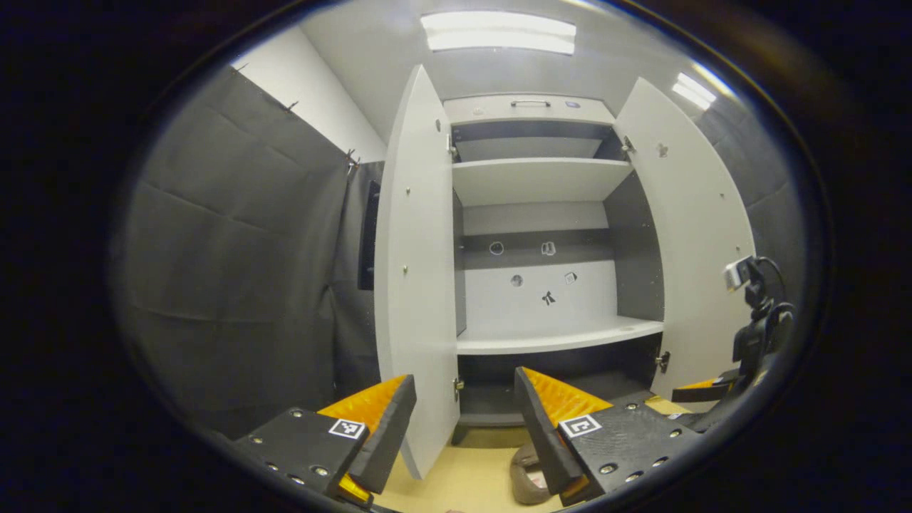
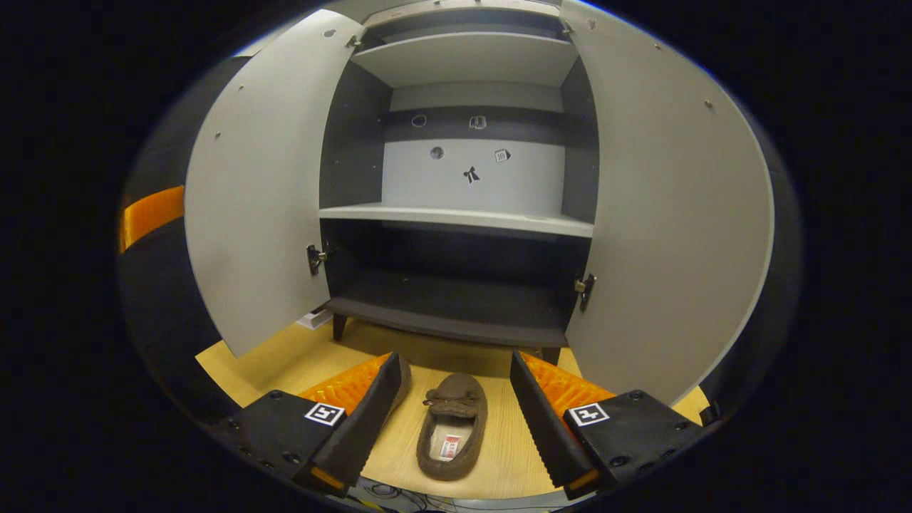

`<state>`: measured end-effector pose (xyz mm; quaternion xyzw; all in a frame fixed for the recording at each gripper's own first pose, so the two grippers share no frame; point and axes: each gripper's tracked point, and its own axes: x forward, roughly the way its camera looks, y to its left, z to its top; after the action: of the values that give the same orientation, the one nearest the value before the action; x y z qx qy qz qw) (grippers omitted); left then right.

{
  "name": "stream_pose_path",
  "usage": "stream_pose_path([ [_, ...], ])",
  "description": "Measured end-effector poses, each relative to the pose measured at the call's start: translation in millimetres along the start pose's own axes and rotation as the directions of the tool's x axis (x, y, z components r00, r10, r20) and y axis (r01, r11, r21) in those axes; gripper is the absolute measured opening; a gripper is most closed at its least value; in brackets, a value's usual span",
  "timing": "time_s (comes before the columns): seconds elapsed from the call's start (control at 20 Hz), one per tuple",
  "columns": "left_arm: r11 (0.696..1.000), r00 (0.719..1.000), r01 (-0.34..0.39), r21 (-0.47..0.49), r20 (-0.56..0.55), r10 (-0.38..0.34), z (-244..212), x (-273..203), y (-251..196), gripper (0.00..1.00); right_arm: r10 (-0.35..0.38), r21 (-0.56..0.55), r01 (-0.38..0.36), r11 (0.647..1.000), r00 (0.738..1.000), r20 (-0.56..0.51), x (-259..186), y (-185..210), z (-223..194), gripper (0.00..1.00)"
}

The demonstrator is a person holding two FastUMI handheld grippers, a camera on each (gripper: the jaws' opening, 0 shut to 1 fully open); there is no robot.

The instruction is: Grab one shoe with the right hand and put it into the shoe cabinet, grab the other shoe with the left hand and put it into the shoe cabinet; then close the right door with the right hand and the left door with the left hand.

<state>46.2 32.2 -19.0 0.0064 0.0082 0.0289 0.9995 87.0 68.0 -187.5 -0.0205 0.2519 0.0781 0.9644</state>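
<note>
A brown slipper [image 2: 452, 427] lies on the wooden floor [image 2: 285, 363], toe toward the shoe cabinet [image 2: 456, 299], between the spread fingers of my open right gripper [image 2: 454, 356], untouched. A second brown shoe [image 2: 404, 374] peeks out behind that gripper's left finger. In the left gripper view my left gripper [image 1: 464, 377] stands open and higher up, facing the cabinet [image 1: 548, 335], with a brown shoe [image 1: 526, 476] low on the floor beside its right finger. Both doors hang wide open: left door [image 1: 417, 285], right door [image 1: 695, 235]. The right gripper [image 1: 755, 342] shows at the far right.
The cabinet has a dark bottom shelf [image 2: 456, 313], a white middle shelf [image 2: 456, 216] and an upper shelf [image 1: 534, 174], all bare. Black cloth walls [image 1: 235, 271] close the booth on the left. The open doors [image 2: 263, 192] [image 2: 670, 214] flank the floor in front.
</note>
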Motion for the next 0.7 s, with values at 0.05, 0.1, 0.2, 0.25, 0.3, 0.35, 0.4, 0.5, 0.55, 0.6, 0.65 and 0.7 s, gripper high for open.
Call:
stream_pose_path([
  [0.05,1.000,1.000,0.000,0.002,-0.004,0.000,-1.6,3.9,-0.2,0.82,0.012,0.004,-0.012,1.000,1.000,-0.018,6.3,2.7,-6.5,0.98],
  [0.1,1.000,1.000,0.001,0.005,-0.007,-0.001,-3.1,5.5,-0.7,0.89,0.021,0.006,-0.021,1.000,0.999,-0.040,12.2,5.0,-13.0,0.98],
  [0.2,1.000,1.000,0.003,0.010,-0.008,-0.003,-4.5,8.9,-2.0,0.89,0.037,0.014,-0.036,0.999,0.995,-0.089,23.2,8.3,-28.1,0.98],
  [0.25,1.000,1.000,0.002,0.013,-0.009,-0.002,-5.8,9.6,-2.2,0.89,0.044,0.019,-0.042,0.999,0.993,-0.114,27.7,9.9,-36.1,0.98],
  [0.3,1.000,1.000,0.002,0.016,-0.010,-0.002,-6.3,11.0,-2.4,0.89,0.054,0.023,-0.051,0.998,0.988,-0.142,32.7,11.0,-43.5,0.98],
  [0.35,1.000,1.000,0.002,0.019,-0.013,-0.002,-8.2,13.8,-3.4,0.89,0.062,0.030,-0.058,0.998,0.984,-0.167,35.9,12.8,-52.0,0.98],
  [0.4,1.000,1.000,0.004,0.020,-0.017,-0.003,-9.6,15.3,-4.2,0.89,0.069,0.035,-0.064,0.997,0.980,-0.186,38.5,14.3,-57.8,0.99],
  [0.5,1.000,1.000,0.004,0.018,-0.026,-0.003,-14.5,17.4,-4.7,0.89,0.082,0.038,-0.075,0.996,0.970,-0.230,44.3,17.4,-72.4,0.98],
  [0.55,1.000,1.000,0.002,0.015,-0.031,-0.002,-16.7,18.7,-4.7,0.89,0.090,0.035,-0.084,0.996,0.964,-0.252,46.5,20.2,-79.2,0.98],
  [0.6,1.000,0.999,-0.001,0.015,-0.036,0.001,-19.3,18.9,-4.3,0.89,0.092,0.030,-0.087,0.996,0.958,-0.271,50.0,22.2,-85.8,0.98],
  [0.65,1.000,0.999,-0.002,0.016,-0.042,0.003,-22.1,19.6,-3.6,0.89,0.098,0.027,-0.094,0.995,0.951,-0.294,52.4,24.3,-93.7,0.96],
  [0.7,1.000,0.999,-0.003,0.018,-0.047,0.004,-24.7,19.6,-3.4,0.89,0.105,0.029,-0.101,0.994,0.943,-0.314,56.2,27.4,-99.1,0.96],
])
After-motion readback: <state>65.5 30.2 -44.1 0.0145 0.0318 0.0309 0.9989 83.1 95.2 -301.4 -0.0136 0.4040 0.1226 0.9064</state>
